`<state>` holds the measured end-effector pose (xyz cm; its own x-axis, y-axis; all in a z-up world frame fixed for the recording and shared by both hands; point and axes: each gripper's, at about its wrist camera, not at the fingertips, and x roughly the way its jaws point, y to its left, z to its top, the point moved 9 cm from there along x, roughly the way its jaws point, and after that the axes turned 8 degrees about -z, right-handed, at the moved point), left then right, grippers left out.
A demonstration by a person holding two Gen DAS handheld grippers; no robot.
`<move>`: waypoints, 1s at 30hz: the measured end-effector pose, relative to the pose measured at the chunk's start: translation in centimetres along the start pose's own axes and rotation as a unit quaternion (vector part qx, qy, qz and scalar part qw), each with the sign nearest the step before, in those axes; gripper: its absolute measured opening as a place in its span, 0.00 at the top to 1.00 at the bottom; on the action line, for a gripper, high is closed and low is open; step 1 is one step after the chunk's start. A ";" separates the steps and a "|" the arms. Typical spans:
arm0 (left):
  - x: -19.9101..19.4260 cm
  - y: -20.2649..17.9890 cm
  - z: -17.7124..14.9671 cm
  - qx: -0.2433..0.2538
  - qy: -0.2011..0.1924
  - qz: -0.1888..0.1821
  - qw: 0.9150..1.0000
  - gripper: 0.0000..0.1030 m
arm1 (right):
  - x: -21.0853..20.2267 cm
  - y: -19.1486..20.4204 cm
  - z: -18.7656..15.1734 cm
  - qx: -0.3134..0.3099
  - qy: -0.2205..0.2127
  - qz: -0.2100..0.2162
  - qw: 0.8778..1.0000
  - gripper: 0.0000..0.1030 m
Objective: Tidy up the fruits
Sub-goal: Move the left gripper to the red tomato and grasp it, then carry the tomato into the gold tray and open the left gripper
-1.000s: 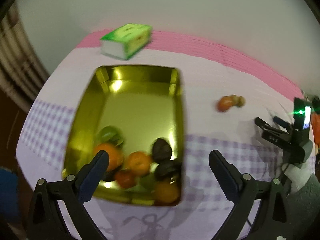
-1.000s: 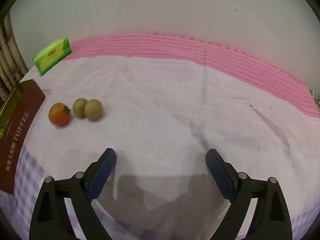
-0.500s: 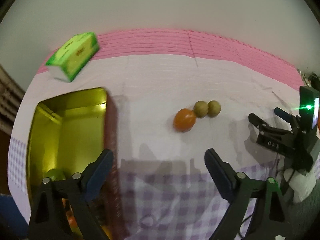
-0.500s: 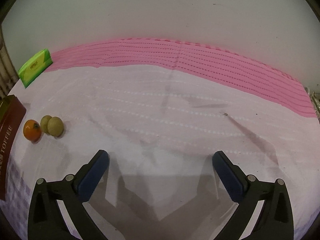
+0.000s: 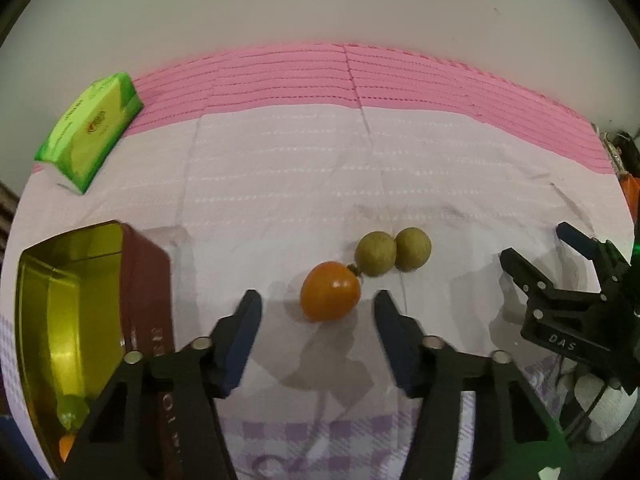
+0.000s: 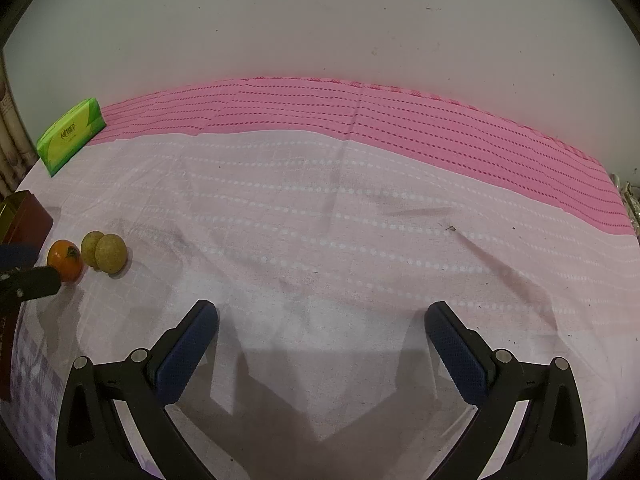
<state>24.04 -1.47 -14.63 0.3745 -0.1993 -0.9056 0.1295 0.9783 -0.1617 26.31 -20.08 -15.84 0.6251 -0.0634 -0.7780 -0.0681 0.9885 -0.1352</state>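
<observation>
Pink cloth (image 5: 280,184) — orange fruit (image 5: 330,297) stem toward green pair (image 5: 394,253).

both grippers share one build: black plastic linkage arms with triangular cut-outs, silver round screw heads at the pivots, and dark blue textured pads on the fingers. the left gripper (image 5: 318,322) shows this close up. the right gripper (image 6: 322,338) carries white "das" lettering, a green light, thin black cables and a white glove (image 5: 600,404) beneath.
</observation>
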 end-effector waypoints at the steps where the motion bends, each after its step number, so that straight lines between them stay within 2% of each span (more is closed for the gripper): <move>1: 0.2 -0.1 0.0 -0.001 0.003 -0.007 1.000 0.56 | 0.0 0.0 0.0 0.000 0.000 0.000 1.000 0.00; 5: 1.1 -0.2 0.2 -0.007 0.008 -0.009 1.000 0.60 | 0.0 0.0 0.0 0.000 0.000 0.000 1.000 0.00; 9: 1.7 -0.6 -0.1 -0.008 0.015 -0.016 1.000 0.71 | 0.0 0.0 0.0 0.001 0.000 0.000 1.000 0.00; 18: 1.5 -0.7 -0.7 -0.016 0.023 -0.017 0.999 0.72 | 0.0 0.0 0.0 0.001 0.000 0.000 1.000 0.00; 23: 0.0 -0.7 -1.9 -0.018 0.020 -0.005 1.000 0.72 | 0.0 0.0 0.0 0.001 -0.001 0.000 1.000 0.00; 30: -1.8 -1.2 -3.2 -0.026 0.008 -0.016 0.999 0.72 | 0.0 -0.1 -0.1 0.001 -0.001 0.000 1.000 0.00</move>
<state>20.25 -2.12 -14.06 0.3553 -0.2307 -0.9058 0.0929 0.9730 -0.2114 26.27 -20.18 -15.88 0.6261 -0.0630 -0.7772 -0.0662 0.9888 -0.1335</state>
